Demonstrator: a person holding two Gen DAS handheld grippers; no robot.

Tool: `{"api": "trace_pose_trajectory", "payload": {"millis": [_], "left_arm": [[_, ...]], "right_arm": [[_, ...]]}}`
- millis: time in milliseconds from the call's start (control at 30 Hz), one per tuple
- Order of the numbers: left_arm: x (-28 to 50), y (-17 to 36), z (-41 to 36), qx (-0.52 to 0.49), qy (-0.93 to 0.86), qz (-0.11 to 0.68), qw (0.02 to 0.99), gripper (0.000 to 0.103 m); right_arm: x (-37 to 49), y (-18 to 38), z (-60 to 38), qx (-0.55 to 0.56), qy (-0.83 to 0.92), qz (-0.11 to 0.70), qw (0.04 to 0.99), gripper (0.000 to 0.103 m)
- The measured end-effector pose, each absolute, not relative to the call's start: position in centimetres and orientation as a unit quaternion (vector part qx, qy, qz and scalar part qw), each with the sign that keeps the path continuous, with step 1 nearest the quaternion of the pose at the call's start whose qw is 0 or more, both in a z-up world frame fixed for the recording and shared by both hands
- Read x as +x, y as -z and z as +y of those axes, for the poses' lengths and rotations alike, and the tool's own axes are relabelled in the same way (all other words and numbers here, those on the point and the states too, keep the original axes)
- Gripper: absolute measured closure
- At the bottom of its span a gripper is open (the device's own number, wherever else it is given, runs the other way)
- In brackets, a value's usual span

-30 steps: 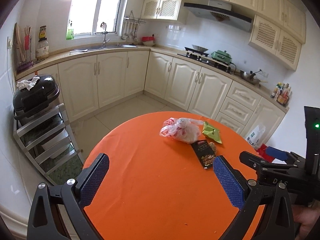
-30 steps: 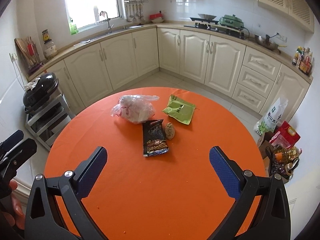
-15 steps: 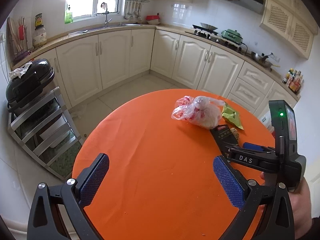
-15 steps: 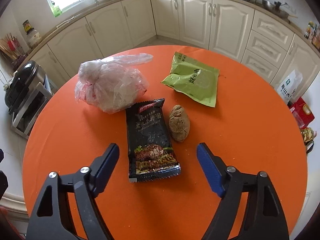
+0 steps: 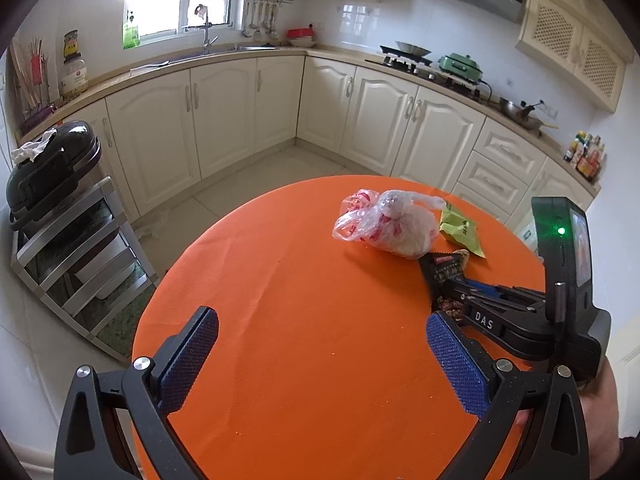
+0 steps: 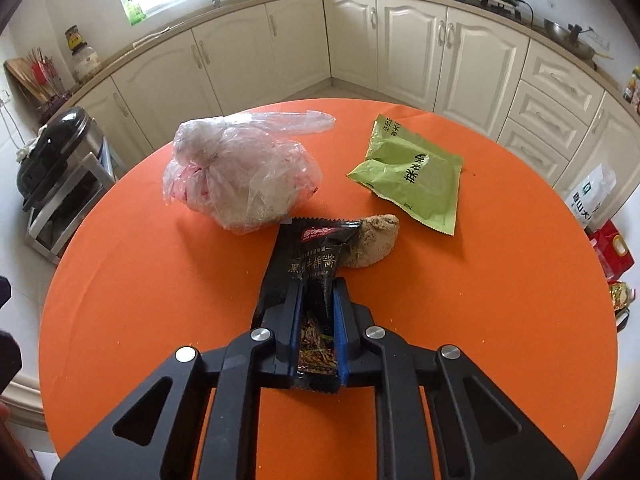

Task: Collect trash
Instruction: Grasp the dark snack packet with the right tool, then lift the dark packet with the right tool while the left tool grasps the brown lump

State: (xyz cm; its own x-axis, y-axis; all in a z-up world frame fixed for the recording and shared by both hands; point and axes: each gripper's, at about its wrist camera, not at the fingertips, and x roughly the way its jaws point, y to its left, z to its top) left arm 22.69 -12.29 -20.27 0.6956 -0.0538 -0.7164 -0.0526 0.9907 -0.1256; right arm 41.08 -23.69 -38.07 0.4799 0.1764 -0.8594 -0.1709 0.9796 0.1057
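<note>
On the round orange table [image 6: 140, 280] lie a black sauce packet [image 6: 310, 256], a brown lump [image 6: 374, 240], a green packet [image 6: 416, 180] and a knotted clear plastic bag [image 6: 240, 176]. My right gripper [image 6: 317, 292] is shut on the near end of the black sauce packet, which is creased between the pads. In the left wrist view the same grip shows at the right [image 5: 460, 292], with the bag [image 5: 392, 228] and green packet [image 5: 462, 232] behind. My left gripper [image 5: 320, 348] is open and empty above the table's near left part.
A metal rack [image 5: 76, 256] with a black appliance [image 5: 48, 172] stands left of the table. Cream kitchen cabinets [image 5: 224, 120] curve around the back. Bags and boxes [image 6: 608, 240] sit on the floor at the right.
My right gripper moved forward and down and closed on the black sauce packet, crumpling it. My left gripper stayed open and shifted slightly.
</note>
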Motion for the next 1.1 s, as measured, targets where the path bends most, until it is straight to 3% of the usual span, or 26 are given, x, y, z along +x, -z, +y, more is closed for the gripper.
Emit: {"api": "trace_pose_trajectory", "payload": {"millis": [167, 600, 800, 900, 967, 1033, 1100], "left_arm": [[22.9, 21.0, -13.1, -0.062, 0.005, 0.391, 0.918, 0.001], [24.7, 23.3, -18.1, -0.022, 0.044, 0.404, 0.913, 0.001], [26.2, 24.2, -19.9, -0.002, 0.046, 0.409, 0.911, 0.001], [26.6, 24.6, -19.9, 0.002, 0.044, 0.411, 0.911, 0.001], [26.9, 24.8, -19.8, 0.001, 0.039, 0.412, 0.910, 0.001], [26.8, 25.2, -19.9, -0.002, 0.033, 0.412, 0.910, 0.001], [26.9, 25.3, -19.4, -0.004, 0.031, 0.413, 0.910, 0.001]], "right_arm": [[38.6, 37.7, -24.8, 0.022, -0.117, 0.495, 0.860, 0.096], [34.7, 37.0, -31.3, 0.065, -0.101, 0.485, 0.866, 0.098], [35.3, 37.8, -32.4, 0.074, -0.102, 0.491, 0.862, 0.090], [35.8, 37.9, -32.1, 0.080, -0.103, 0.491, 0.861, 0.074], [35.9, 37.9, -31.4, 0.083, -0.115, 0.492, 0.859, 0.044], [35.9, 37.9, -29.7, 0.055, -0.120, 0.492, 0.860, 0.027], [35.5, 38.3, -27.7, -0.013, -0.102, 0.490, 0.866, 0.028]]}}
